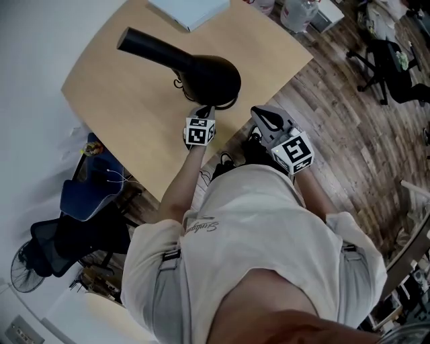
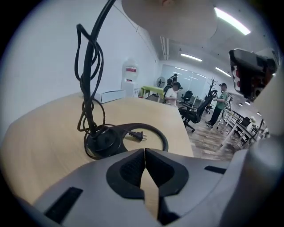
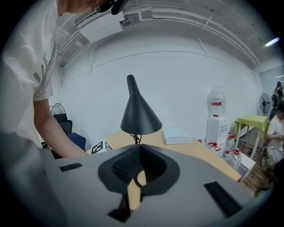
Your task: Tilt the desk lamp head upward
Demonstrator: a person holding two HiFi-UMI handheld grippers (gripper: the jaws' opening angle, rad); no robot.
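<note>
The black desk lamp stands on the wooden table (image 1: 134,101), its cone head (image 1: 195,64) lying nearly level and pointing toward the table's near edge. My left gripper (image 1: 204,110) is shut and empty, just under the shade's rim. In the left gripper view its jaws (image 2: 144,149) meet in front of the round lamp base (image 2: 103,141), with the shade (image 2: 168,17) overhead. My right gripper (image 1: 263,115) is shut and empty beside the table edge, right of the shade. In the right gripper view its jaws (image 3: 140,145) point at the lamp head (image 3: 138,113).
The lamp's cord and plug (image 2: 136,135) lie coiled around the base. A white box (image 1: 189,10) sits at the table's far end. Water bottles (image 1: 297,13) and office chairs (image 1: 386,64) stand on the floor to the right. A blue chair (image 1: 91,191) is at the left.
</note>
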